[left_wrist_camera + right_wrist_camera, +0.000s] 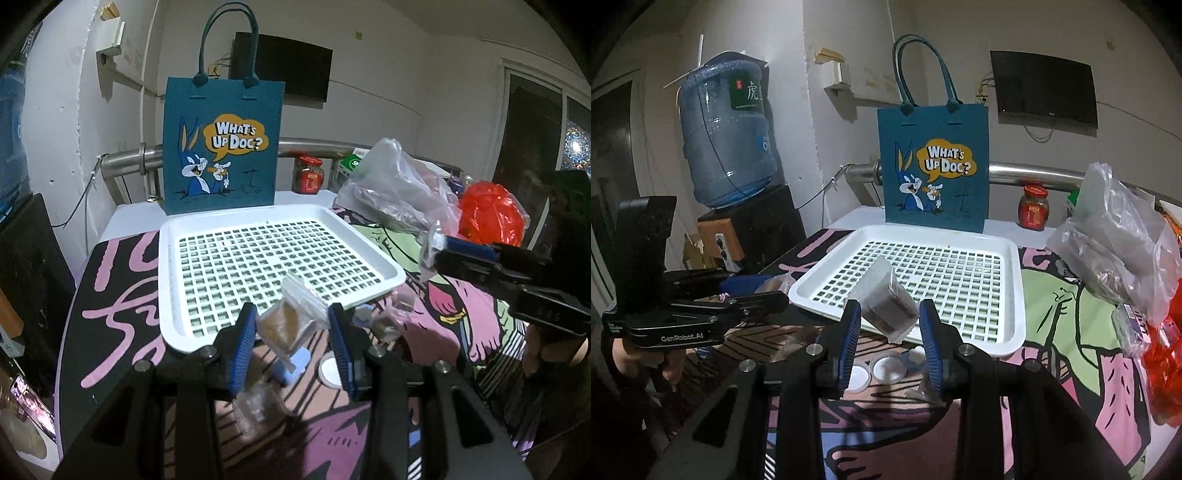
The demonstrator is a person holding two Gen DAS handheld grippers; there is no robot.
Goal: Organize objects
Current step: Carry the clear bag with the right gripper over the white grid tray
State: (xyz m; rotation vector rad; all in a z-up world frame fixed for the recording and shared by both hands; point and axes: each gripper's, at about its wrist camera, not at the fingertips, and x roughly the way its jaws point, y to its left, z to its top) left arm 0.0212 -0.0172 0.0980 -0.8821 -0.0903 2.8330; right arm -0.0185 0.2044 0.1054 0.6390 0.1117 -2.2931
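My left gripper (291, 314) is shut on a small clear zip bag of light brown stuff (284, 326), held in the air over the near rim of the white grid tray (258, 214). My right gripper (889, 314) is shut on a second clear bag of dark brown stuff (886, 302), also raised just before the tray (923, 233). Each gripper shows in the other's view, the right gripper (439, 254) at the tray's right and the left gripper (772, 290) at its left. More small bags (255, 406) and white lids (886, 369) lie on the cloth below.
A blue cartoon tote bag (221, 147) stands upright behind the tray. To the right are a crumpled clear plastic bag (1115, 240), a red plastic bag (491, 214) and a red-lidded jar (1033, 208). A water bottle (727, 140) stands off the table's left.
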